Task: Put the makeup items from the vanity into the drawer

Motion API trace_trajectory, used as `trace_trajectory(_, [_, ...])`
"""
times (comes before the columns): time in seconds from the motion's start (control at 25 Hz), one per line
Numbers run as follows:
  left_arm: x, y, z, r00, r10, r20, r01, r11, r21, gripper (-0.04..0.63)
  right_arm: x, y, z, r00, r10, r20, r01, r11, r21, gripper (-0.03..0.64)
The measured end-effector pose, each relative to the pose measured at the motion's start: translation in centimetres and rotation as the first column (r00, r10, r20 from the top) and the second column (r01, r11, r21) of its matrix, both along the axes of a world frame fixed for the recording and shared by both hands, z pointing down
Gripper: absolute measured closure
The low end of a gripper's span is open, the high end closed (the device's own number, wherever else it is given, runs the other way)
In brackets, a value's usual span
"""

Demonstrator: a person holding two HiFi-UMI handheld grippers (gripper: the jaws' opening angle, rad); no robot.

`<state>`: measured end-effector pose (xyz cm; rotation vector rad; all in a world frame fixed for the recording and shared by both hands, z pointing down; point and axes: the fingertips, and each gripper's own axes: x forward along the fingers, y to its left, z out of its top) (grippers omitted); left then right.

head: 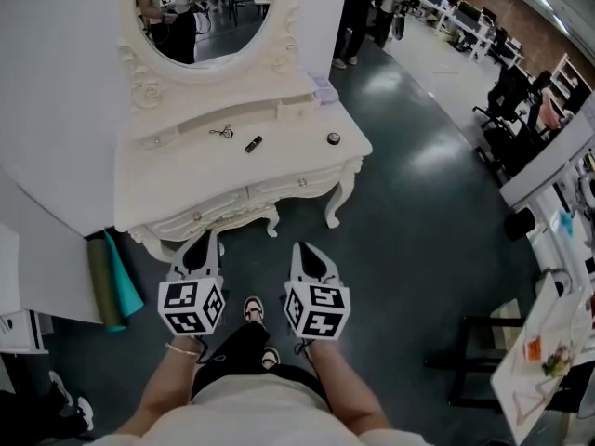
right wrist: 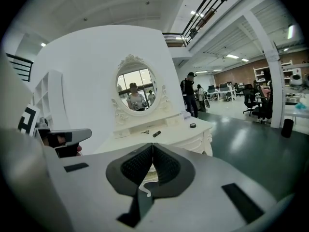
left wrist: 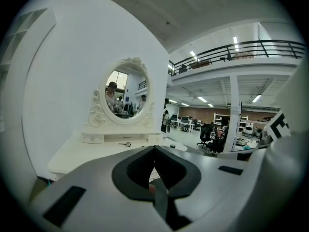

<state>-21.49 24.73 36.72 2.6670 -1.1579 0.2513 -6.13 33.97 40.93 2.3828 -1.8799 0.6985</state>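
Lipstick (head: 253,144) is laid flat on surface (head: 288,159), long axis diagonal, between curler (head: 221,132) and jar (head: 333,138). Jaws of left gripper (head: 206,242) and right gripper (head: 303,249) are held together, empty, near its front edge.

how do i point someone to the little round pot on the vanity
Find the white carved vanity table under the oval mirror. Of the small items on top, the small round dark pot sits farthest right, near the corner. The black tube and thin metal curler are long, not round.
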Motion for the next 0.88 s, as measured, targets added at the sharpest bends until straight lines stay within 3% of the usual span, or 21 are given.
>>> trace_trajectory(0.32, [4.5,-4.8,0.4,0.999,0.047,-0.014,-0.047,0.999,0.013,0.592,3.5,-4.0,0.5,0.999,0.035,-0.009,-0.035,0.999,0.008,0.598])
trace_trajectory(0.88, [12.0,-19.0,0.6,0.996,0.083,-0.026,-0.083,0.997,0.007,0.592,9.6,-17.5,0.3,0.999,0.012,-0.048,-0.014,0.999,-0.043,0.599])
